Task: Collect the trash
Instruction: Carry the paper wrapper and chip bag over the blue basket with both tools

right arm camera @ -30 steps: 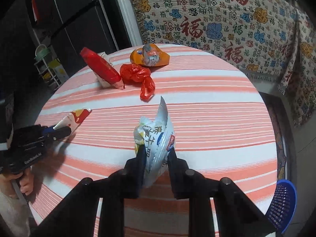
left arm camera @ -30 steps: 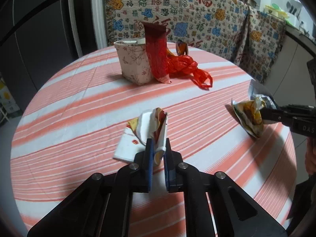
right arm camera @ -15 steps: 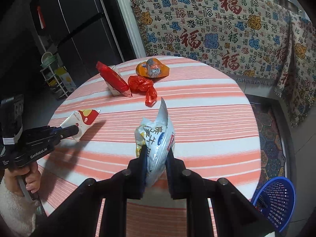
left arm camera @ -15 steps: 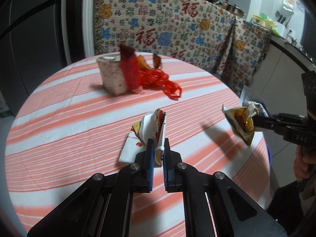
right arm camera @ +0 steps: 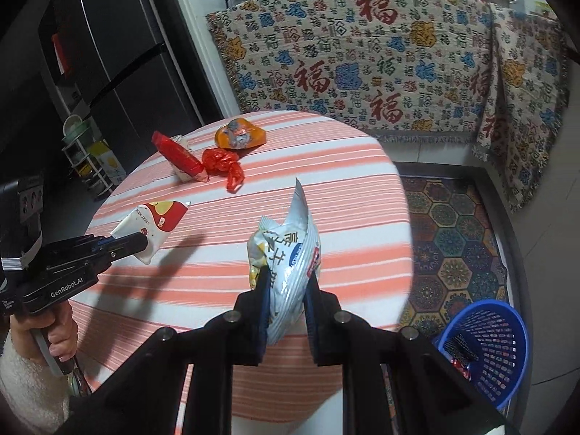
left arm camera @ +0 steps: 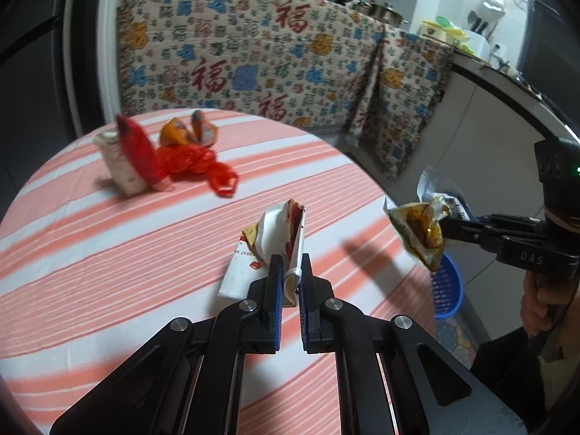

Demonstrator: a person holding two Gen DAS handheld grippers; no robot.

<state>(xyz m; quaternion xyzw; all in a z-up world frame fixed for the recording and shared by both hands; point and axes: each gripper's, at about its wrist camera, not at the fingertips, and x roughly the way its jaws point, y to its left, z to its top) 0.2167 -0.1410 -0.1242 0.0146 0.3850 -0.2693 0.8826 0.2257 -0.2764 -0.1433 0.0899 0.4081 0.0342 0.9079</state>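
Observation:
My left gripper (left arm camera: 289, 276) is shut on a white and red paper wrapper (left arm camera: 268, 243) and holds it above the round striped table (left arm camera: 108, 239). The wrapper also shows in the right wrist view (right arm camera: 152, 223). My right gripper (right arm camera: 286, 282) is shut on a silver and blue snack bag (right arm camera: 290, 250), held above the table's right edge; the bag also shows in the left wrist view (left arm camera: 420, 228). A blue mesh basket (right arm camera: 485, 348) stands on the floor at the right, below the table.
On the far side of the table lie a red packet (right arm camera: 177, 157) leaning on a paper cup (left arm camera: 116, 165), a red plastic bag (right arm camera: 221, 163) and an orange wrapper (right arm camera: 239, 136). A patterned cloth (right arm camera: 380, 65) hangs behind. A dark fridge (right arm camera: 108, 54) stands at the left.
Both grippers have risen from the table with their wrappers held. The right gripper has drawn back toward the table's right side, and the blue basket has come into view.

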